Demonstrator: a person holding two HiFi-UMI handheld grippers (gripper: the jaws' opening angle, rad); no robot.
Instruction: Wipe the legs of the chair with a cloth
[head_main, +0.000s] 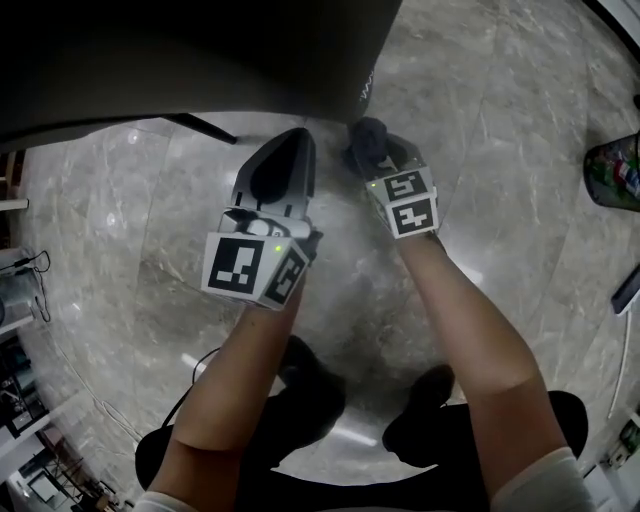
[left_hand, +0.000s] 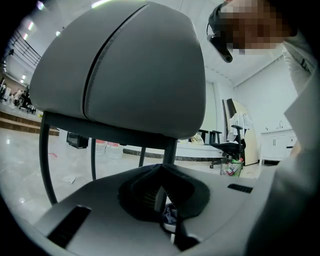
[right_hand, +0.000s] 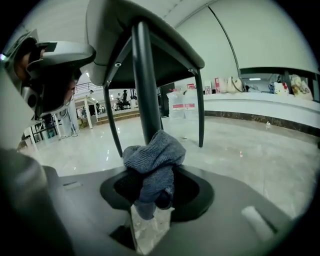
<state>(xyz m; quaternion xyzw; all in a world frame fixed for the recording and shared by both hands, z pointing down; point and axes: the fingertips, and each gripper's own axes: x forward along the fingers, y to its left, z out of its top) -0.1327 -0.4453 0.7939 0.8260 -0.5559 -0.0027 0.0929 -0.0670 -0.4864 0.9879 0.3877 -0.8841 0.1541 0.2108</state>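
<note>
The right gripper (head_main: 388, 160) is clamped on the bunched blue-grey cloth (right_hand: 155, 155), held against 1 dark chair leg (right_hand: 145, 85) below the seat, while the left gripper (head_main: 292, 140) hovers alongside, jaws together and empty, so wiping looks barely begun, with the other legs left.

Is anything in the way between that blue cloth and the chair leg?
Nothing visible. The cloth, clamped in the right gripper, sits right up against the chair leg directly ahead of it.
</note>
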